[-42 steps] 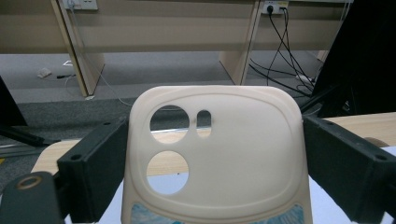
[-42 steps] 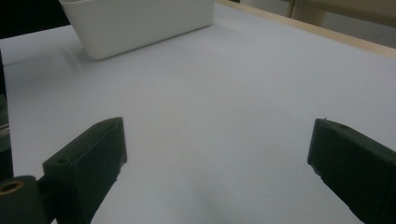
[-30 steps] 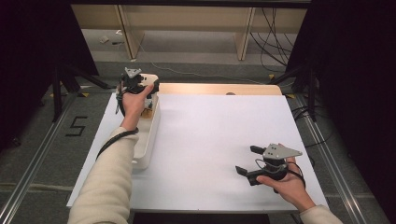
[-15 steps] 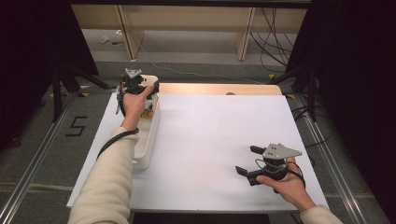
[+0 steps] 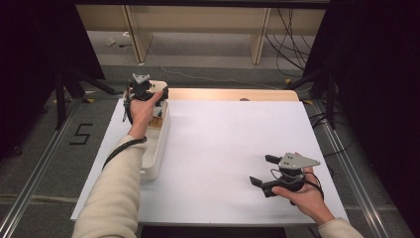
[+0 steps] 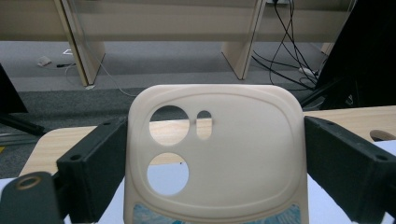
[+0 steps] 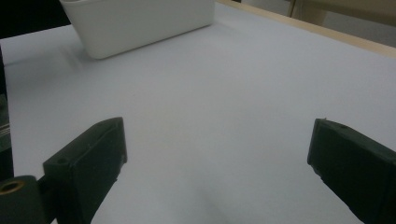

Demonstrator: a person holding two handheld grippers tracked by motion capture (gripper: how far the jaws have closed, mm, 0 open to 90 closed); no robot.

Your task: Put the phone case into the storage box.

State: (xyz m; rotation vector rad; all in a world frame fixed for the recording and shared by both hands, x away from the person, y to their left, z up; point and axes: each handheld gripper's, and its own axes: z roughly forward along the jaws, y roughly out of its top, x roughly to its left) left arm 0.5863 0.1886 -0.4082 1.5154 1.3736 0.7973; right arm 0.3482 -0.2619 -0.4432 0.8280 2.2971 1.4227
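A cream phone case (image 6: 219,158) with round camera holes stands upright between the jaws of my left gripper (image 6: 215,182), which is shut on its two sides. In the high view that left gripper (image 5: 146,91) is held above the far end of a long white bin (image 5: 157,144) at the table's left, the case (image 5: 157,86) showing pale beside it. My right gripper (image 5: 262,171) rests low near the table's front right, jaws wide open and pointing left. In its own view the right gripper (image 7: 215,163) has only white table between the jaws.
The white bin (image 7: 140,23) lies along the left side of the white table sheet (image 5: 233,144). A wooden strip (image 5: 233,94) borders the far edge. Beyond it are shelf legs and cables on the floor. Metal rails run along both sides of the table.
The left gripper with the phone case has shifted slightly over the bin's far end. The right gripper has stayed in place.
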